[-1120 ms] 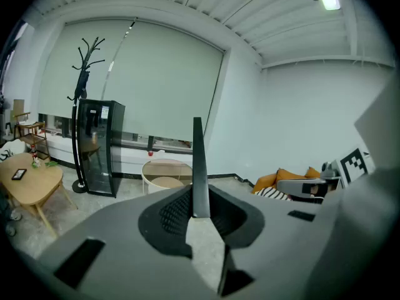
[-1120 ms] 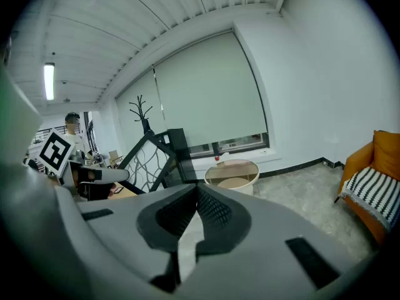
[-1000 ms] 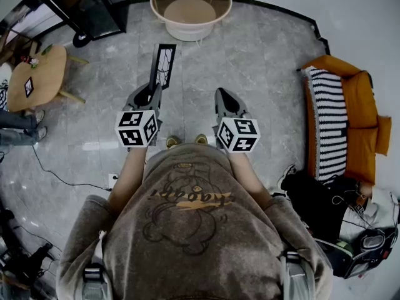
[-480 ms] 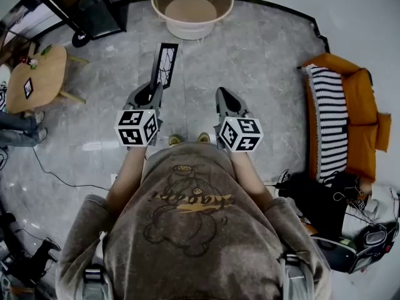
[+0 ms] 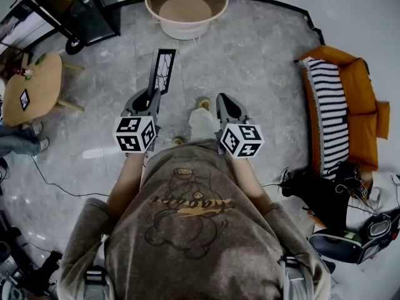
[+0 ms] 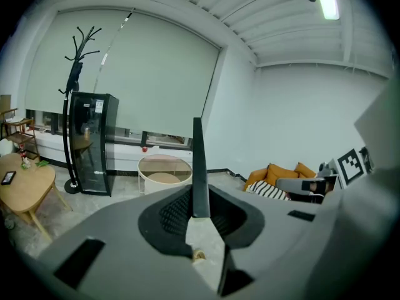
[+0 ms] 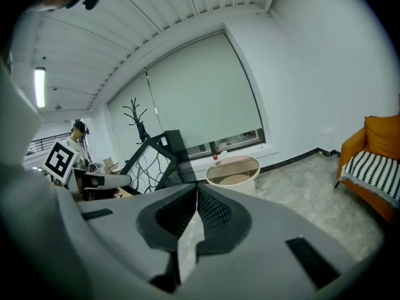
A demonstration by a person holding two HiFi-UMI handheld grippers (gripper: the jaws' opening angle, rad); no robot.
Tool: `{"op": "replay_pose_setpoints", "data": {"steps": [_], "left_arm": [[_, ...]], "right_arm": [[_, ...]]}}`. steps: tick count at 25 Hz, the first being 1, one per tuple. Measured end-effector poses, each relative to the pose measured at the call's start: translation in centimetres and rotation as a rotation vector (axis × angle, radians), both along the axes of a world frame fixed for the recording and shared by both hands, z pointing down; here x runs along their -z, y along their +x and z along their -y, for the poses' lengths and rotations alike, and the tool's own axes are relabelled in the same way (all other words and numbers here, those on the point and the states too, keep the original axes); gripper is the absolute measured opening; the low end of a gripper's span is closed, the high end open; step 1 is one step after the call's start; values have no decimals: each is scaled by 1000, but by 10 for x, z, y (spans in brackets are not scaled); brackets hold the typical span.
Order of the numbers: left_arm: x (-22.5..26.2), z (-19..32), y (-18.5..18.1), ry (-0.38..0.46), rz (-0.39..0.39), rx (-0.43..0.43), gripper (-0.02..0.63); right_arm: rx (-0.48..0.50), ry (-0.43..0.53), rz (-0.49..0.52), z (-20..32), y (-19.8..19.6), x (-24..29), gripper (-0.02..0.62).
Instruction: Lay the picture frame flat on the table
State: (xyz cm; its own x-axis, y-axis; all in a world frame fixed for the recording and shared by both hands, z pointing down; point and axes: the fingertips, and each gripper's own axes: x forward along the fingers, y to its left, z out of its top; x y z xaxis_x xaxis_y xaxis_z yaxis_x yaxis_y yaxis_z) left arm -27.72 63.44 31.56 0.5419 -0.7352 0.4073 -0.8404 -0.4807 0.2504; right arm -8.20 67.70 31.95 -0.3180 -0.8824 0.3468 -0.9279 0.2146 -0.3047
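shirt lettering (image 5: 187, 203) too warped to read; no other text.

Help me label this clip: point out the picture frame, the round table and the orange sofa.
picture frame (image 5: 162, 69): head view, its patterned middle panel.
round table (image 5: 187, 31): head view, its cream side wall.
orange sofa (image 5: 365, 105): head view, an orange cushion.

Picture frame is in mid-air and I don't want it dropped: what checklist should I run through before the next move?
1. Grip: left tongs clamped on picture frame: ok.
2. Spare hand: right tongs shut and empty: ok.
3. Support below the frame: only floor: not ok.
4. Target: round table straight ahead: ok.
5. Alternative: wooden table at left carries small things: not ok.
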Motion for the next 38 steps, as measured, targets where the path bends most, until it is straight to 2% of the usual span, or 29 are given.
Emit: {"op": "replay_pose_setpoints", "data": {"steps": [10,18,32,38], "left_arm": [[2,45,0,22,-15,-4,78],[2,104,13,21,-16,-1,78],[-7,205,44,-43,-17,13,78],[-5,237,57,-74,-12,17,78]], "right_arm": [[-33,14,17,42,2,-4,20],[-13,-13,17,97,7,-11,20],[42,-56,24,211,32,-18,20],[36,-70,39,246,51,-13,20]]}}
